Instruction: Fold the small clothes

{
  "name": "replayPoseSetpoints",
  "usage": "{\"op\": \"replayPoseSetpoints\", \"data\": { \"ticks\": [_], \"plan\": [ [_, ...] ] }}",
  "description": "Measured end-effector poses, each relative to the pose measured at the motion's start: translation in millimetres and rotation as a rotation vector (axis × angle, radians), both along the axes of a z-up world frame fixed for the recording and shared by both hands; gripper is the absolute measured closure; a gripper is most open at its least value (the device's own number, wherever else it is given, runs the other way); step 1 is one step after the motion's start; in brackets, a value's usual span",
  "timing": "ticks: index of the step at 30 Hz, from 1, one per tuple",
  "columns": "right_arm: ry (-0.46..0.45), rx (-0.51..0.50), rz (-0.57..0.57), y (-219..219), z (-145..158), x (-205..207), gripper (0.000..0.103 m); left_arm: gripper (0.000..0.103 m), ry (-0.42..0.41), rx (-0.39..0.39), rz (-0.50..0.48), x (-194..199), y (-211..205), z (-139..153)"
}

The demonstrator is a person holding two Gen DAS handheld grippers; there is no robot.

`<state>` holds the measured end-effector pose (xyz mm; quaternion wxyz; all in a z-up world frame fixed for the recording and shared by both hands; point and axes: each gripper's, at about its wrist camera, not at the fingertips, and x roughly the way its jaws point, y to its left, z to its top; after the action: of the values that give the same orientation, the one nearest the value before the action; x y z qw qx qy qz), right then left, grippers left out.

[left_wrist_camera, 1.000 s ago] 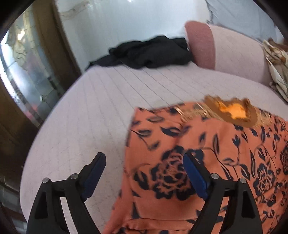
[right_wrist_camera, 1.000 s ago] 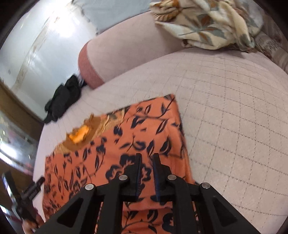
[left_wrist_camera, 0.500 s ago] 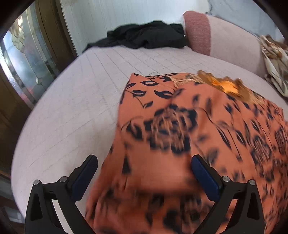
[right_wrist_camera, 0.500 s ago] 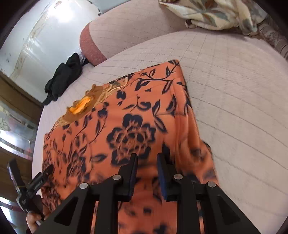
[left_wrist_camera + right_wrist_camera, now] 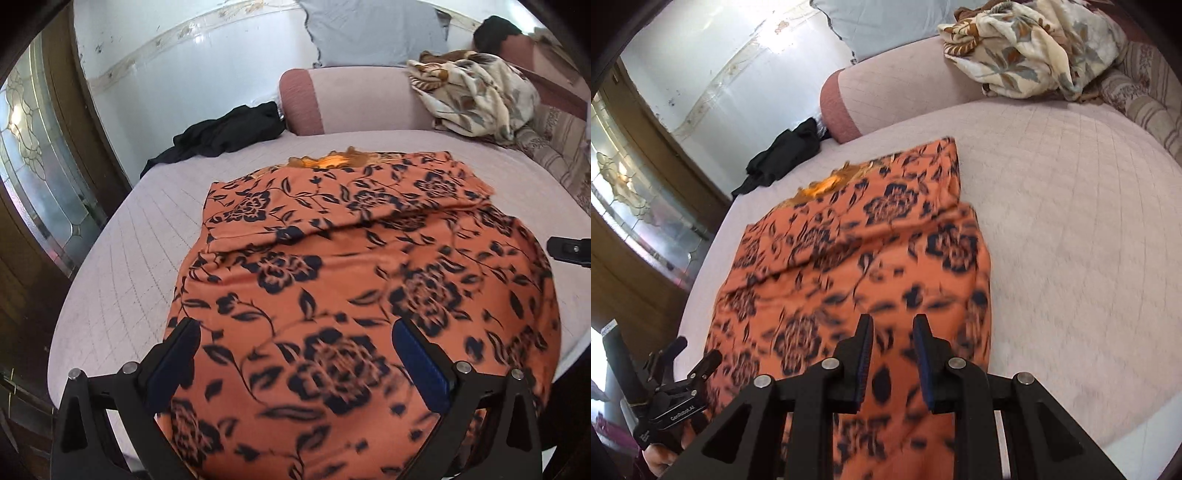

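left gripper [image 5: 295, 354] jaws just opened to full spread, gripping nothing, above the near end of the orange garment with dark blue flower print [image 5: 332, 266]. right gripper [image 5: 892, 347] jaws just eased apart to a narrow gap, nothing pinched. garment lies on the pale pink quilted bed [image 5: 1071, 229], far part folded over. beyond: black cloth heap [image 5: 225, 133], pink bolster [image 5: 354, 99], cream floral blanket [image 5: 476, 99].

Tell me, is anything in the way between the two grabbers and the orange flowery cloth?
Nothing visible is. The orange flowery cloth lies right under the left gripper and the right gripper, with no other item between. The black garment and patterned blanket lie far off by the bolster.
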<state>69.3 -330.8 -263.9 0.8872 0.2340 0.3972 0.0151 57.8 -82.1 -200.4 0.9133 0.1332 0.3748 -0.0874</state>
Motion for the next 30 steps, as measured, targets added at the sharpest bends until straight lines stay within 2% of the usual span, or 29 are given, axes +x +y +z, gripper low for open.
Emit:
{"op": "replayPoseSetpoints", "data": {
  "ticks": [3, 6, 9, 12, 15, 17, 18, 21, 26, 30],
  "plan": [
    [-0.005, 0.002, 0.01, 8, -5, -5, 0.077, 0.0, 0.012, -0.007, 0.012, -8, -5, 1],
    [-0.013, -0.039, 0.029, 18, -6, -6, 0.077, 0.0, 0.019, 0.008, 0.02, -14, -11, -1],
    [0.002, -0.046, 0.047, 26, -10, -4, 0.077, 0.0, 0.032, 0.043, 0.04, -11, -17, -13],
    [0.033, -0.061, 0.063, 32, -17, 1, 0.077, 0.0, 0.089, 0.061, 0.09, -1, -12, -30],
    [0.116, -0.067, 0.074, 34, -30, 9, 0.077, 0.0, 0.208, 0.048, 0.16, 10, 0, -52],
    [0.244, -0.086, 0.069, 34, -51, 17, 0.077, 0.0, 0.248, 0.01, 0.192, 11, 11, -58],
    [0.244, -0.076, 0.069, 32, -54, 17, 0.077, 0.0, 0.251, -0.01, 0.203, 10, 16, -56],
    [0.194, -0.057, 0.092, 27, -43, 13, 0.078, 0.0, 0.193, 0.009, 0.221, 5, 28, -43],
    [0.078, -0.015, 0.031, -1, -29, 2, 0.078, 0.0, 0.083, -0.012, 0.274, 5, 64, -19],
    [0.05, 0.043, 0.004, -17, -28, 2, 0.078, 0.0, 0.106, -0.015, 0.33, 9, 87, -27]
  ]
}}
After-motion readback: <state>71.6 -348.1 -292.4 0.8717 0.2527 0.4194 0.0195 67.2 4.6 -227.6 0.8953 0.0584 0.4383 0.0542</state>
